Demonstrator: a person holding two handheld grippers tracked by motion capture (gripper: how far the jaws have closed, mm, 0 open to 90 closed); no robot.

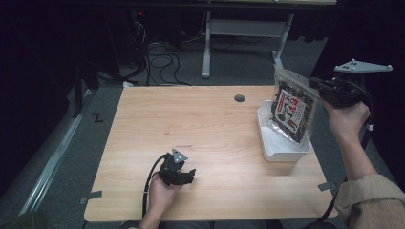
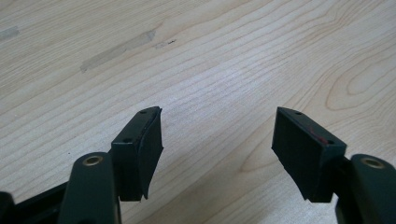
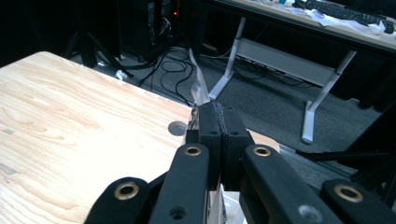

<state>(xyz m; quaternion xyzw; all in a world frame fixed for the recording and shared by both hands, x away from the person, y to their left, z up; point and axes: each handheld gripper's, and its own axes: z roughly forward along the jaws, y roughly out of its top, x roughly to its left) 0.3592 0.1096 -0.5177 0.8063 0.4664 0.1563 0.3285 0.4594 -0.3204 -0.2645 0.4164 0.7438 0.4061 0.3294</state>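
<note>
Right gripper [image 1: 319, 86] pinching the clear top edge of a snack bag [image 1: 291, 109] between closed jaws, bag hanging over a white tray [image 1: 282, 151] at the table's [image 1: 210, 129] right side, left gripper [image 1: 184, 177] resting near the front edge, jaws standing apart and empty

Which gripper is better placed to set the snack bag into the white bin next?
Right. The right gripper is shut on the bag, holding it just over the bin. The left gripper is open, far off near the table's front edge.
</note>
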